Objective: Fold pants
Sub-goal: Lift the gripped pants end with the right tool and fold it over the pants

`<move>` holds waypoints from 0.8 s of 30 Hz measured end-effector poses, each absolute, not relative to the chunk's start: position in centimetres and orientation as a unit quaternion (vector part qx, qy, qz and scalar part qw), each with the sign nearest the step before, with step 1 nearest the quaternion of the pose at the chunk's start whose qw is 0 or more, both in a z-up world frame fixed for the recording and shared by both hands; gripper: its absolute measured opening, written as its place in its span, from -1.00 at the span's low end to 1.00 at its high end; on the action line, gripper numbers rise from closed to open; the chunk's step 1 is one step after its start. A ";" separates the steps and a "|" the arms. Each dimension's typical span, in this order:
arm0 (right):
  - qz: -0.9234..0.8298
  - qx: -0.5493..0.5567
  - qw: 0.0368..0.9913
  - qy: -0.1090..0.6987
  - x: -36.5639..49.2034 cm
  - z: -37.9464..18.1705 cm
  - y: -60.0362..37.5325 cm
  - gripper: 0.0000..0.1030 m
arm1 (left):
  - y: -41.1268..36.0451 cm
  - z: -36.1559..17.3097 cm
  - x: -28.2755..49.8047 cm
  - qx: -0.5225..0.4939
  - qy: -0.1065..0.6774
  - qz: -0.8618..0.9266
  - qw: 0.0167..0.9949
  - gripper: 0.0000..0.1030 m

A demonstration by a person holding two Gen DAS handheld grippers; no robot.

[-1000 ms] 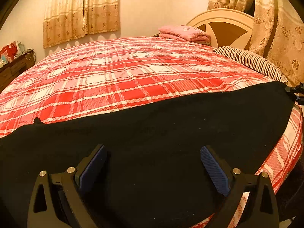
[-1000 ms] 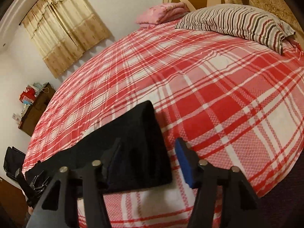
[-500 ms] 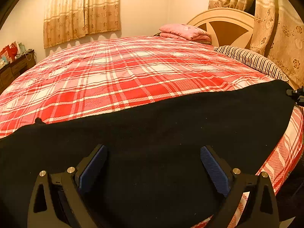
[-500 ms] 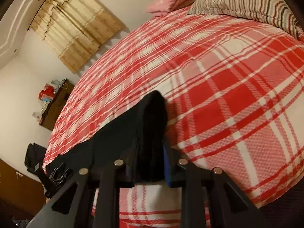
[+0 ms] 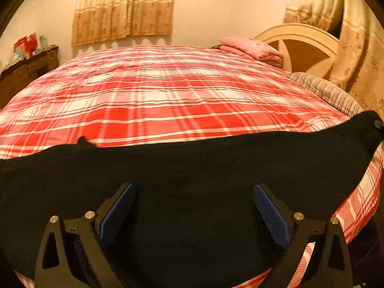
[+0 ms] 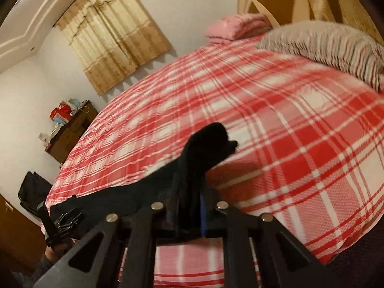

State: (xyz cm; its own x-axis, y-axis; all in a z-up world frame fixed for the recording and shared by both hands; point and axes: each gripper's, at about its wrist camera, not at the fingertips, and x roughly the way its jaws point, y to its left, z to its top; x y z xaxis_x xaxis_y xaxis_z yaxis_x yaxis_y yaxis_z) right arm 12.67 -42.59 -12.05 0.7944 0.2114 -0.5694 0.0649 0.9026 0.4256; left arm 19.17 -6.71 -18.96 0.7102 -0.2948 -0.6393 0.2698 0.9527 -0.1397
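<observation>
Black pants (image 5: 192,168) lie stretched across the near edge of a bed with a red plaid cover (image 5: 168,91). My left gripper (image 5: 193,206) is open just above the pants' middle, its blue pads (image 5: 117,213) wide apart. My right gripper (image 6: 192,201) is shut on the right end of the pants (image 6: 206,144) and holds it lifted off the cover; the cloth bunches up above the fingers. The right gripper's tip (image 5: 379,124) shows at the far right of the left wrist view. The left gripper (image 6: 60,223) shows at the pants' other end.
A striped pillow (image 6: 324,45) and folded pink cloth (image 6: 237,26) lie by the headboard (image 5: 300,45). A dark wooden cabinet (image 6: 69,132) with clutter stands by the far wall. Curtains (image 5: 124,7) hang behind. A black bag (image 6: 33,192) sits on the floor.
My right gripper closed on the pants' end and lifted it up off the cover. My left gripper stayed open above the pants, nearly still.
</observation>
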 end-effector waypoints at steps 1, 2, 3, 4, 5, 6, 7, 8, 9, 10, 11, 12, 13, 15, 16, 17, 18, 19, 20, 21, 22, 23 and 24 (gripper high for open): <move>0.043 0.212 0.924 0.315 12.7 -11.7 -42.0 -0.70 | -6.3 -18.9 19.1 -0.021 0.349 -0.149 0.925 0.93; 0.046 0.208 0.926 0.312 13.0 -11.5 -41.4 -0.70 | -6.0 -18.9 19.1 -0.023 0.349 -0.147 0.925 0.93; 0.049 0.206 0.927 0.309 13.0 -11.2 -41.0 -0.70 | -5.7 -18.9 19.0 -0.025 0.349 -0.144 0.926 0.93; 0.054 0.203 0.929 0.306 13.2 -10.9 -40.3 -0.70 | -5.4 -18.8 19.0 -0.027 0.349 -0.142 0.926 0.93; 0.058 0.201 0.930 0.302 13.3 -10.7 -39.8 -0.70 | -5.1 -18.8 19.0 -0.029 0.350 -0.139 0.926 0.93; 0.063 0.199 0.931 0.300 13.4 -10.6 -39.4 -0.70 | -4.7 -18.8 18.9 -0.030 0.351 -0.137 0.926 0.93; 0.068 0.196 0.932 0.299 13.6 -10.4 -38.9 -0.70 | -4.4 -18.8 18.9 -0.032 0.352 -0.134 0.926 0.93; 0.074 0.192 0.932 0.297 13.8 -10.2 -38.2 -0.70 | -4.2 -18.8 18.8 -0.033 0.352 -0.133 0.926 0.93; 0.080 0.188 0.933 0.297 14.0 -10.0 -37.5 -0.70 | -3.9 -18.8 18.8 -0.035 0.352 -0.130 0.926 0.93; 0.085 0.184 0.933 0.297 14.2 -9.9 -36.8 -0.70 | -3.6 -18.8 18.7 -0.036 0.352 -0.128 0.926 0.93; 0.088 0.181 0.933 0.297 14.4 -9.9 -36.3 -0.70 | -3.3 -18.8 18.7 -0.039 0.352 -0.126 0.927 0.93; 0.093 0.177 0.933 0.299 14.8 -9.8 -35.7 -0.70 | -3.0 -18.8 18.7 -0.042 0.352 -0.124 0.927 0.93; 0.096 0.175 0.933 0.301 15.0 -9.8 -35.2 -0.70 | -2.7 -18.7 18.7 -0.044 0.352 -0.121 0.927 0.93; 0.106 0.168 0.931 0.306 15.6 -9.9 -34.0 -0.70 | -2.2 -18.7 18.7 -0.048 0.351 -0.117 0.928 0.93; 0.111 0.164 0.930 0.309 16.0 -10.0 -33.4 -0.70 | -2.0 -18.7 18.6 -0.049 0.350 -0.114 0.928 0.93; 0.115 0.160 0.930 0.311 16.2 -10.0 -32.9 -0.70 | -1.8 -18.7 18.7 -0.049 0.350 -0.113 0.929 0.93; 0.122 0.155 0.929 0.314 16.6 -10.1 -32.2 -0.70 | -1.6 -18.6 18.6 -0.050 0.349 -0.112 0.929 0.93; 0.127 0.152 0.928 0.317 16.8 -10.2 -31.7 -0.70 | -1.4 -18.6 18.5 -0.051 0.348 -0.111 0.929 0.93; 0.133 0.145 0.927 0.319 17.2 -10.3 -30.8 -0.70 | -1.2 -18.6 18.5 -0.052 0.348 -0.111 0.930 0.93; 0.137 0.141 0.926 0.322 17.5 -10.4 -30.2 -0.70 | -1.1 -18.6 18.5 -0.053 0.348 -0.110 0.930 0.93; 0.141 0.139 0.925 0.323 17.6 -10.5 -29.7 -0.70 | -0.9 -18.6 18.5 -0.055 0.348 -0.109 0.930 0.93; 0.148 0.136 0.924 0.327 18.0 -10.7 -28.9 -0.70 | -0.8 -18.6 18.5 -0.056 0.348 -0.109 0.930 0.93; 0.152 0.133 0.923 0.329 18.2 -10.8 -28.4 -0.70 | -0.7 -18.7 18.5 -0.057 0.348 -0.108 0.930 0.93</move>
